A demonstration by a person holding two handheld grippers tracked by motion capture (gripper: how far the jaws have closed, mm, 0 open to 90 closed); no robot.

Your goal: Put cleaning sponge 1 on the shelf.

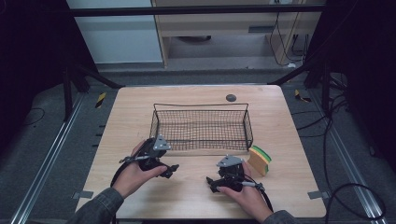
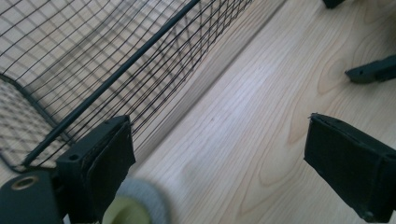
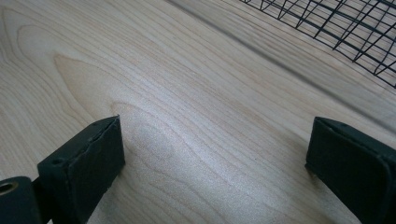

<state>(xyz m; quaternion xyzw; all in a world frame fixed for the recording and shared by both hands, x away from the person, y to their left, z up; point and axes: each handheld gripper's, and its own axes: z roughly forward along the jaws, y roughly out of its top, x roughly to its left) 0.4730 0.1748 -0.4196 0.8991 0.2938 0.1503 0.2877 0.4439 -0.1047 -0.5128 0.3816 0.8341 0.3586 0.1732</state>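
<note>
At the pale wooden table (image 1: 140,112), you hold a black two-jaw gripper in each hand, both low over the near half of the tabletop. Your left gripper (image 1: 171,171) sits just in front of the near left corner of the black wire-mesh basket (image 1: 201,128), its grey three-cornered plate close to the basket's rim. In the left gripper view (image 2: 219,154) its jaws stand wide apart with nothing but bare wood grain between them; the basket's mesh wall (image 2: 116,60) runs just beside the left jaw, and the tip of the other gripper shows at the upper right edge.

Your right gripper (image 1: 212,182) rests near the front edge of the table, pointing towards your left hand, the two tools near each other but apart. The right gripper view (image 3: 215,154) shows its jaws spread just as wide, empty, over the tabletop (image 3: 187,93), with a corner of the basket (image 3: 345,28) at the top right.

The sponge (image 1: 259,160), a rectangular block with a green scouring layer, a yellow band and a tan face, stands on its edge just to the right of your right hand, beside the basket's near right corner and outside it. A small dark round disc (image 1: 231,97) lies on the table beyond the basket.
</note>
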